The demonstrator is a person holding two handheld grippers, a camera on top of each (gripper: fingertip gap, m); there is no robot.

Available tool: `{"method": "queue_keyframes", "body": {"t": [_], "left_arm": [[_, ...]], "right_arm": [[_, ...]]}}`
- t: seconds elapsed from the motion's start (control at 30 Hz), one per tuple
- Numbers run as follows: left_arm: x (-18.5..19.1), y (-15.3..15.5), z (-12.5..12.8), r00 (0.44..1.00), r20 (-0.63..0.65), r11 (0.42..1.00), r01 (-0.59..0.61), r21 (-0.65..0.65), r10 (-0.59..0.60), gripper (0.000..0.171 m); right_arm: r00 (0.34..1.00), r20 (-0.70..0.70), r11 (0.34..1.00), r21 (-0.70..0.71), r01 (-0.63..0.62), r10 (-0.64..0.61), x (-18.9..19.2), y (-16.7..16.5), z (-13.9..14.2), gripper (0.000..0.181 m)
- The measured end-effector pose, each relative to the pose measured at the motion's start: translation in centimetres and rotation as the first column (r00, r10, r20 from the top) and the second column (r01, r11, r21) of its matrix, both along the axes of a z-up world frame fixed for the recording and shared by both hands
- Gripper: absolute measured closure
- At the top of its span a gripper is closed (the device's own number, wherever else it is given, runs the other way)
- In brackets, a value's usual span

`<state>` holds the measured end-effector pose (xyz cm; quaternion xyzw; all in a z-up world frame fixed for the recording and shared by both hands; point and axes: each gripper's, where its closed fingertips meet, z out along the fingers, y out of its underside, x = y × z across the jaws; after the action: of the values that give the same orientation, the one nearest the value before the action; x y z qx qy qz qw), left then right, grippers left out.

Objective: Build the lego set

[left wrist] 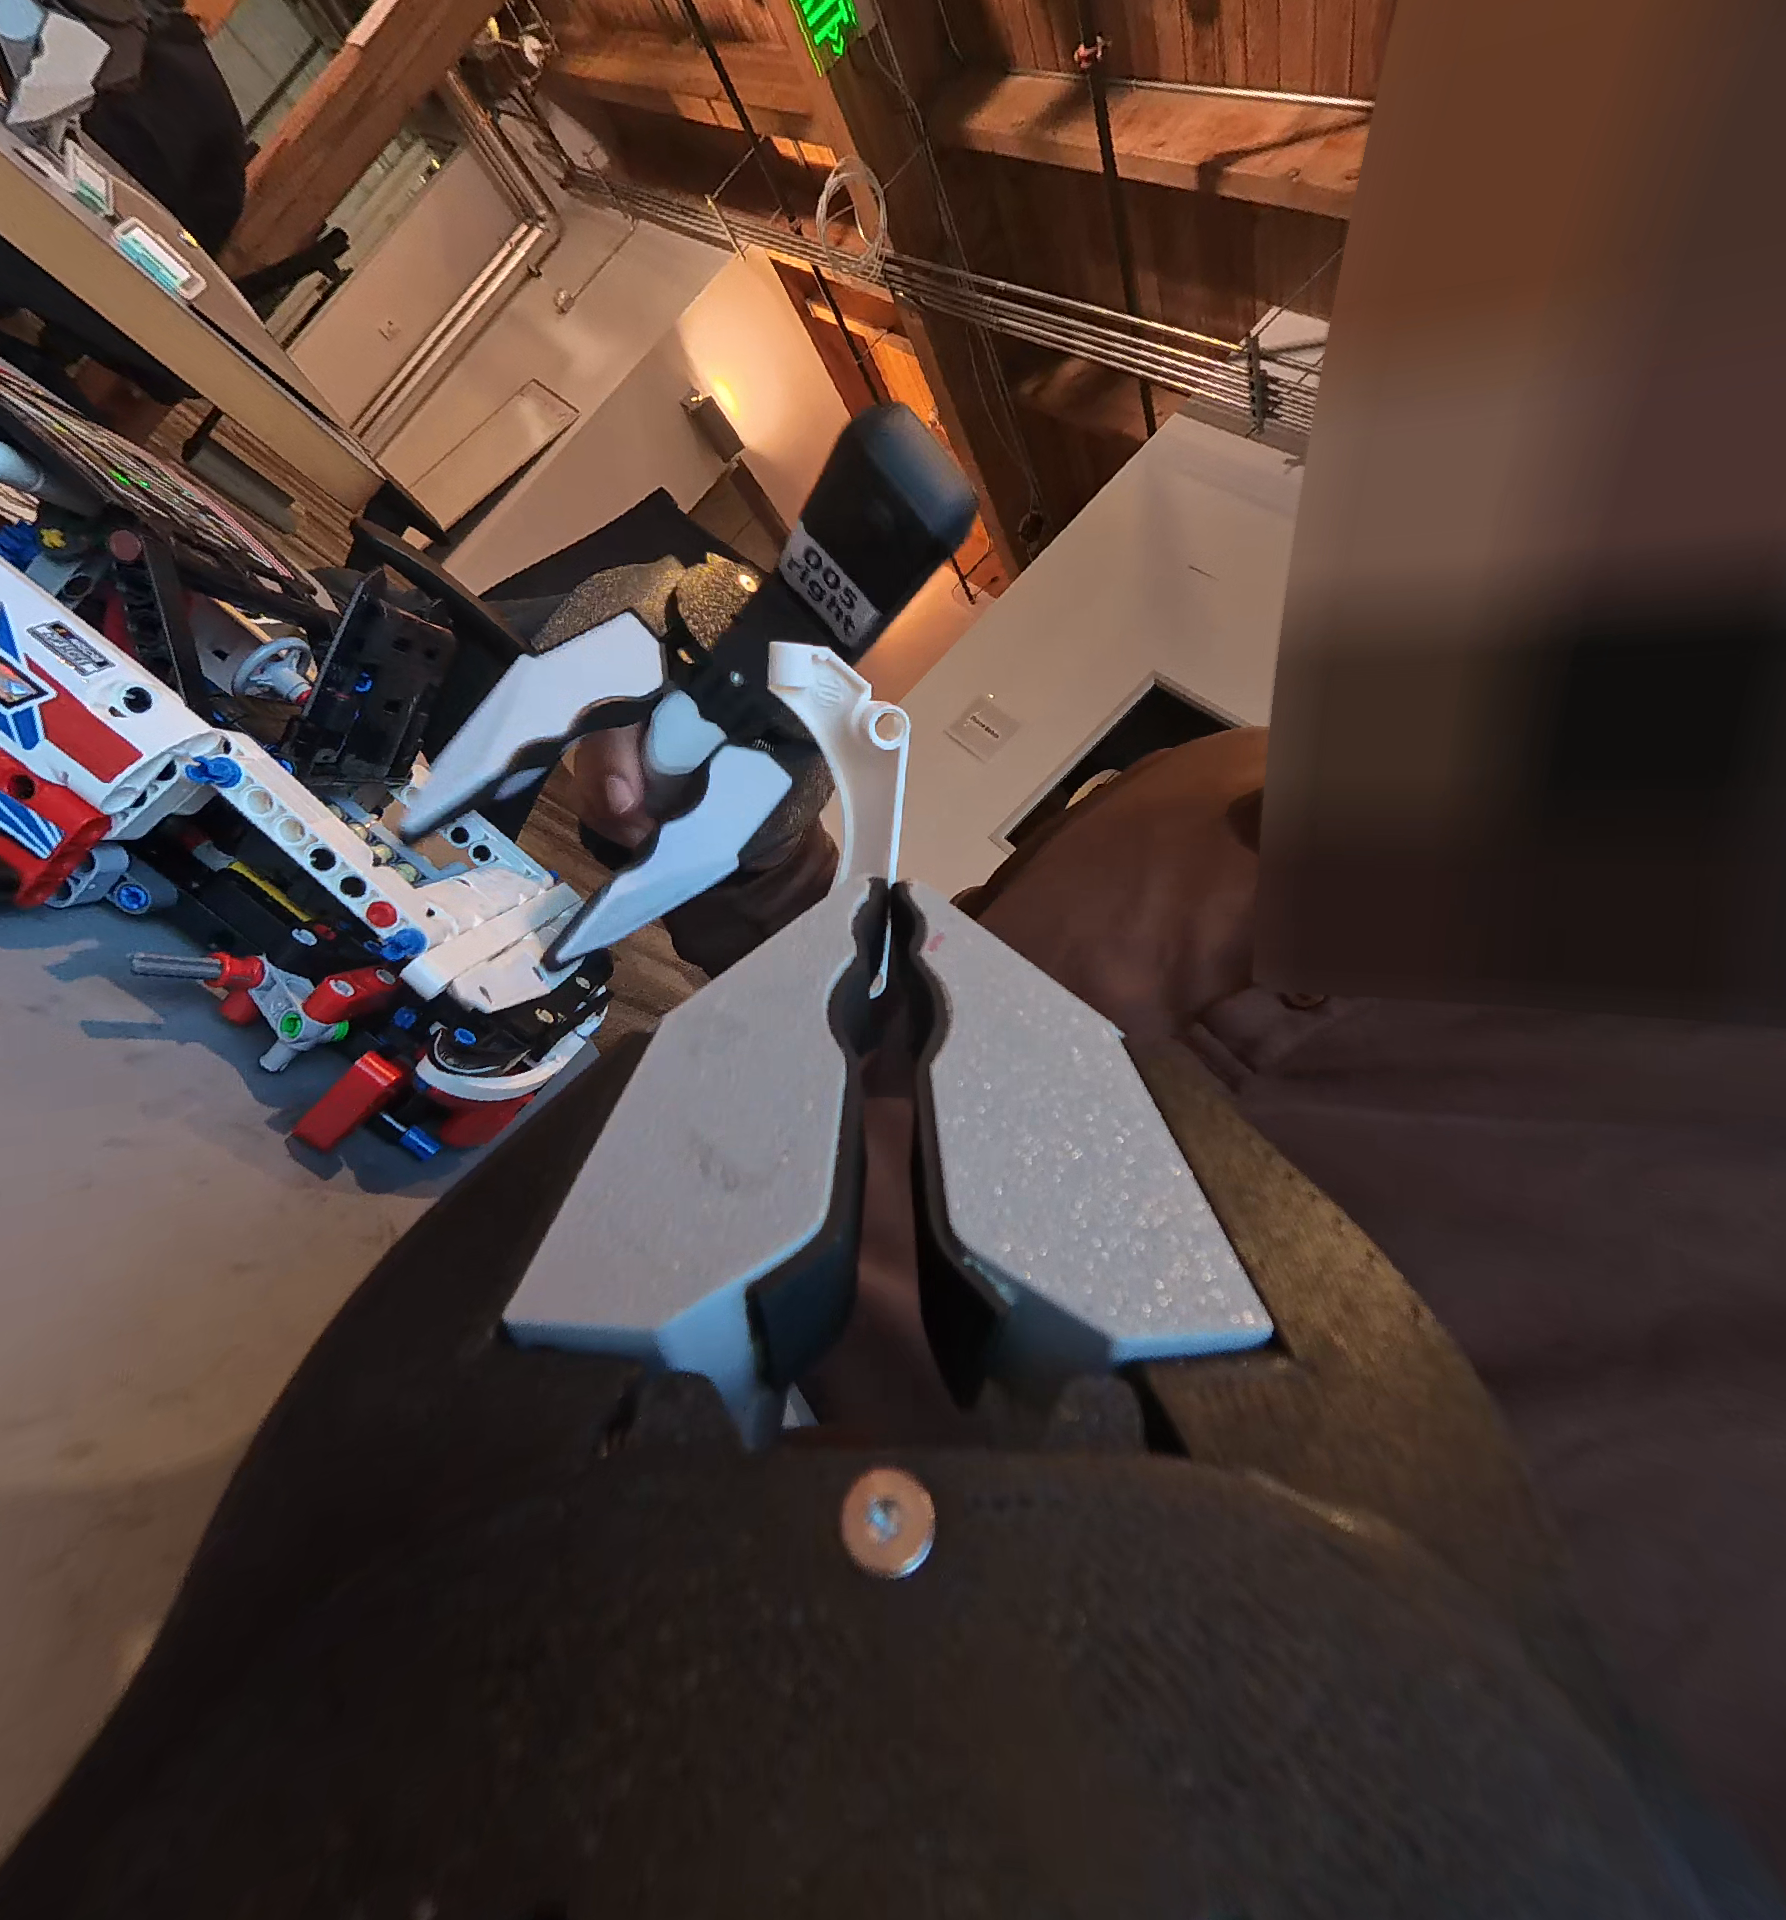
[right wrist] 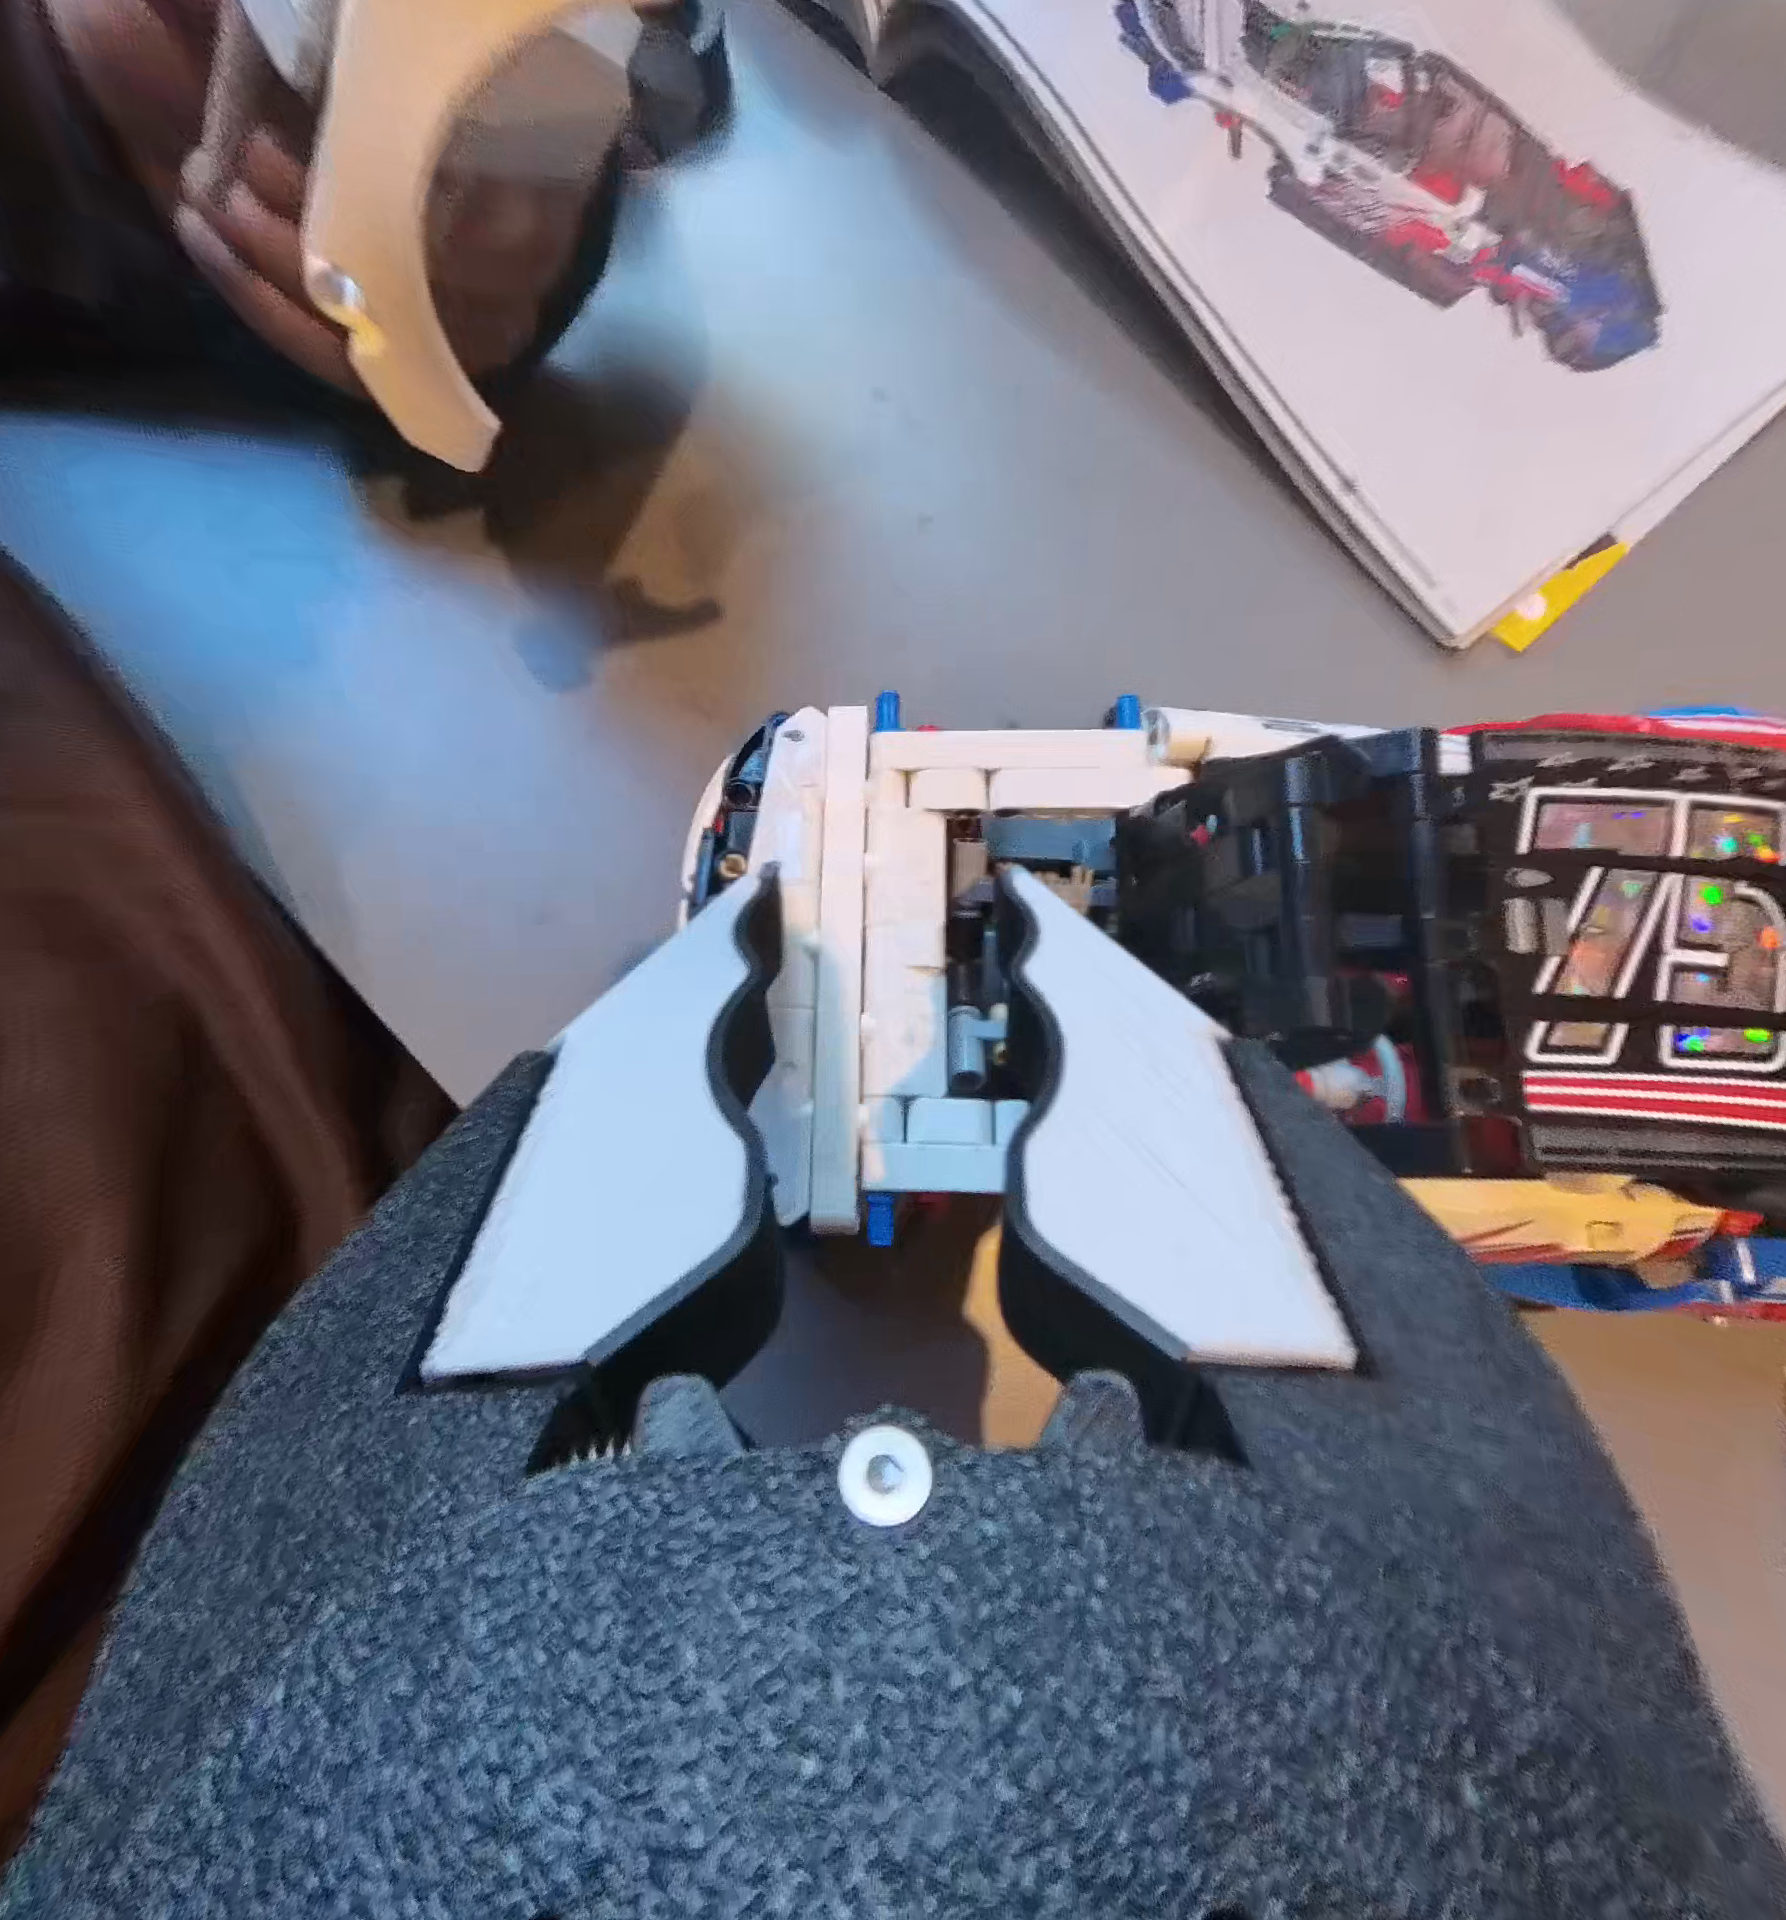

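Note:
A white, red and blue lego race car (left wrist: 245, 821) lies on the grey table, its white front end toward the grippers. My left gripper (left wrist: 884, 899) is shut on a white curved arch panel (left wrist: 863, 769) and holds it up in the air, to the right of the car. The panel also shows blurred in the right wrist view (right wrist: 390, 239). My right gripper (right wrist: 889, 883) is open and empty, its fingers straddling the car's white front section (right wrist: 899, 935) from above. In the left wrist view the right gripper (left wrist: 484, 883) hovers just over the car's nose.
An open instruction booklet (right wrist: 1388, 312) lies on the table beyond the car. A person's brown sleeve (right wrist: 89, 1039) fills the left of the right wrist view. Another table (left wrist: 141, 270) stands in the background of the left wrist view. Spacing between my two grippers at the tips: around 12 cm.

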<state>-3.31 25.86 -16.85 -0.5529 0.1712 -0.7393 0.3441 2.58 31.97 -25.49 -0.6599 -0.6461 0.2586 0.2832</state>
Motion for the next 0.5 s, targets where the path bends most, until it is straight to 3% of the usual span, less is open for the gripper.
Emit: {"method": "queue_keyframes", "body": {"t": [0.17,0.5], "left_arm": [[0.1,-0.1,-0.1,1.000,-0.010,1.000,0.000,0.005,0.000,0.171],[0.6,0.0,-0.3,0.999,-0.033,1.000,-0.018,0.005,0.018,0.171]], "right_arm": [[0.999,0.030,0.990,-0.140,-0.015,0.019,0.9,-0.7,-0.3,0.149],[0.997,0.068,0.992,-0.125,-0.029,0.038,4.3,-1.3,-0.2,0.149]]}}
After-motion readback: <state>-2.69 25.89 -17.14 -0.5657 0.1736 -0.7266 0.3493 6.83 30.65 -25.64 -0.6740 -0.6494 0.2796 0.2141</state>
